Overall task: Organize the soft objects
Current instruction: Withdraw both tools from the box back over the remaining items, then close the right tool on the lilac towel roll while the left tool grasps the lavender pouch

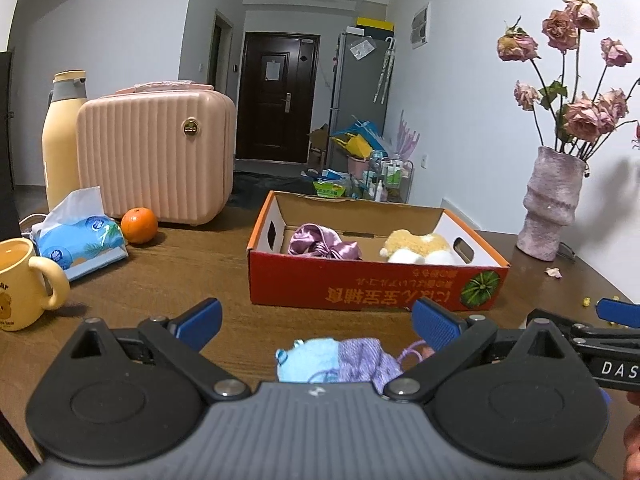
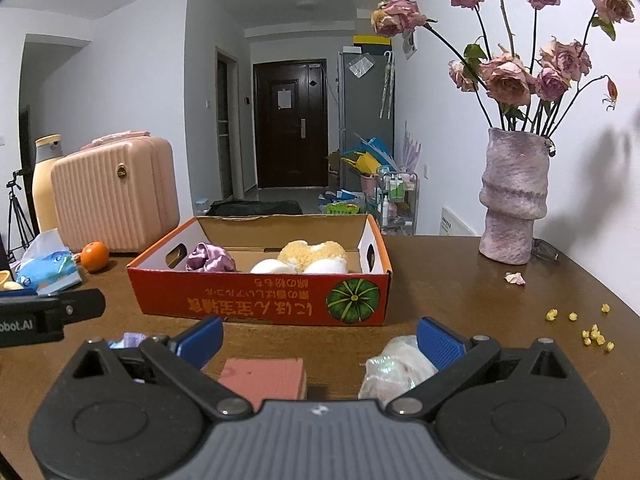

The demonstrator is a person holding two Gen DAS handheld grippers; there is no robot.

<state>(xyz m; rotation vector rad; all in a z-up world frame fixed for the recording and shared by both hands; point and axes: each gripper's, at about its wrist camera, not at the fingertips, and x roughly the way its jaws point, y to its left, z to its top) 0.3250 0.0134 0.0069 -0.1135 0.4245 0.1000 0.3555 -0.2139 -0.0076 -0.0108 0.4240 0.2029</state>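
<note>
An open red cardboard box (image 1: 360, 284) (image 2: 256, 300) sits mid-table holding a purple satin scrunchie (image 1: 320, 242) (image 2: 210, 258) and a yellow-and-white plush toy (image 1: 420, 246) (image 2: 308, 258). My left gripper (image 1: 316, 322) is open above a blue and lilac knitted pouch (image 1: 340, 362) lying between its fingers near the table's front. My right gripper (image 2: 320, 338) is open too; a pink block (image 2: 264, 376) lies between its fingers, and a white shimmery soft bundle (image 2: 396, 366) rests against its right finger. The right gripper (image 1: 616, 316) shows at the right edge of the left wrist view.
A pink ribbed case (image 1: 156, 152), cream bottle (image 1: 60, 140), orange (image 1: 139, 225), tissue pack (image 1: 80, 240) and yellow mug (image 1: 20, 284) crowd the left side. A vase of dried roses (image 2: 514, 196) stands back right, with a petal (image 2: 515, 278) and yellow crumbs (image 2: 592, 332) nearby.
</note>
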